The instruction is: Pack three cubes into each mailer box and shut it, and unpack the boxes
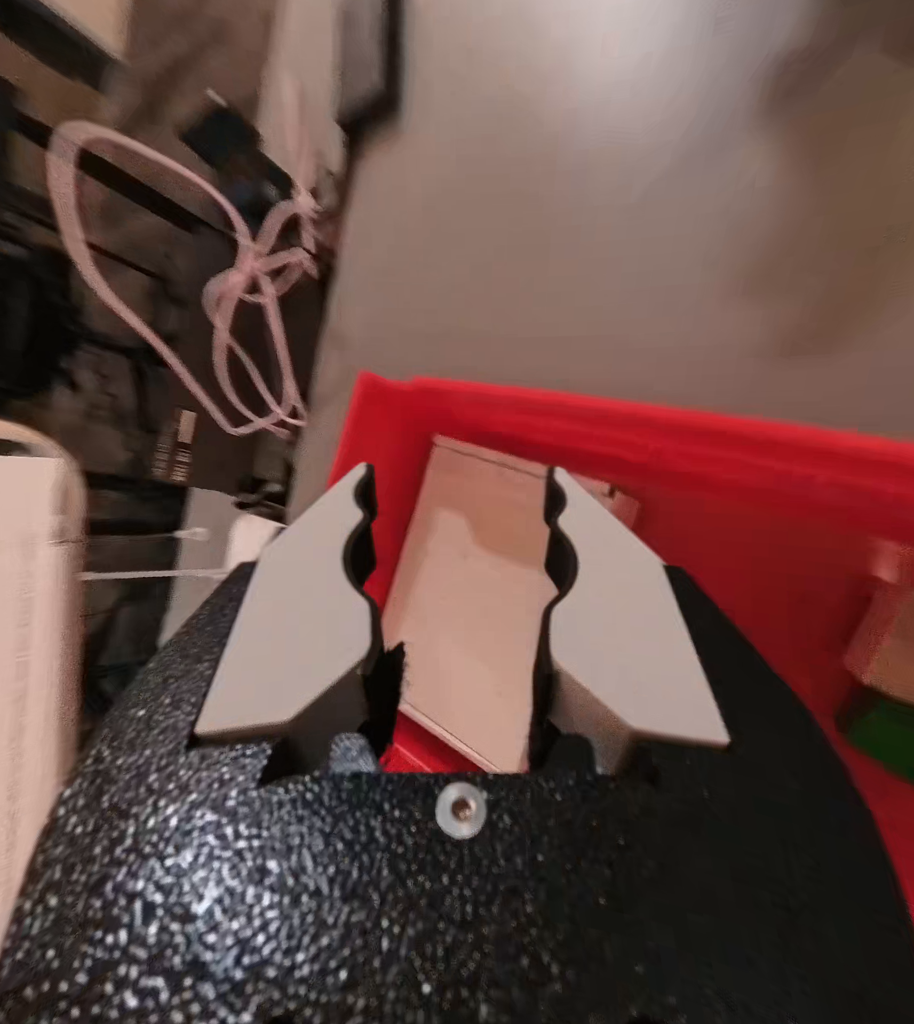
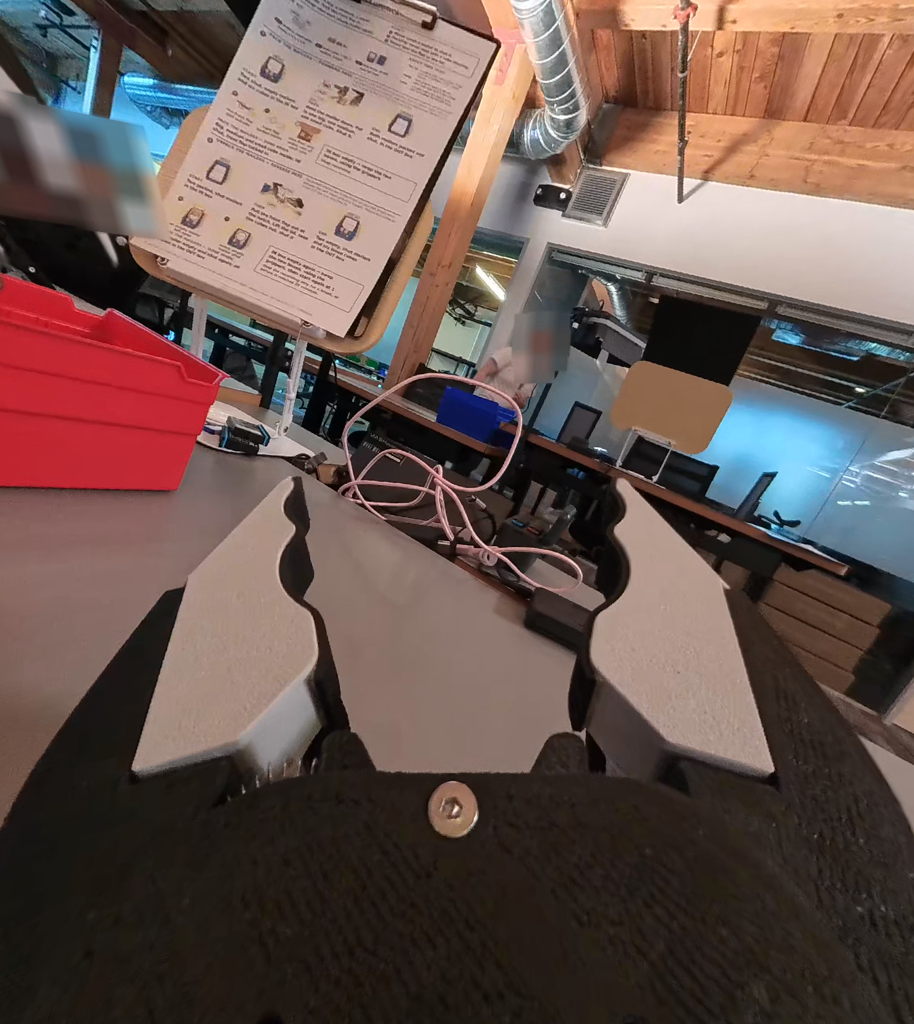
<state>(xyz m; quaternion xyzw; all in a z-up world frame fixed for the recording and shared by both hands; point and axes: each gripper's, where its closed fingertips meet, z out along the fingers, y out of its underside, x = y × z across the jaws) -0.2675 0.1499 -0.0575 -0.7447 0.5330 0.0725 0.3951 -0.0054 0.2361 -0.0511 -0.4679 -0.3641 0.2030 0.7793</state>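
- Left claw (image 1: 463,487) is hovering over the red bin (image 1: 720,471), its fingers standing apart with nothing pressed between them; a closed mailer (image 1: 471,582) is lying on the bin floor beneath the gap, not gripped.
- Right claw (image 2: 454,498) is sitting low over the grey tabletop (image 2: 55,582), fingers spread wide and bare — nothing is between them but the tabletop edge and a pink cable (image 2: 443,487) beyond it.
- Task items: the mailer is resting near the bin's far left corner. A second cardboard piece (image 1: 909,654) is lying further right in the bin, with something green (image 1: 898,742) just beside it — possibly a cube, though blur is preventing a firm call.
- Risk: the left view is smearing heavily, suggesting fast motion; in my judgement a hurried descent could be striking the mailer's lid with one fingertip instead of straddling it, denting the cardboard or pushing it into the bin wall.
- Risk: the mailer is lying close to the bin corner, so the left finger (image 1: 305,582) may be catching on the wall before closing.
- Risk: the right claw is pointing away from the bin (image 2: 55,399) and cannot be steadying the mailer; a one-sided lift may tilt it.
- Writing: an instruction sheet (image 2: 332,138) is hanging on a clipboard above the tabletop, and a black box (image 2: 388,460) under the cable is bearing print; contents are not being reported.
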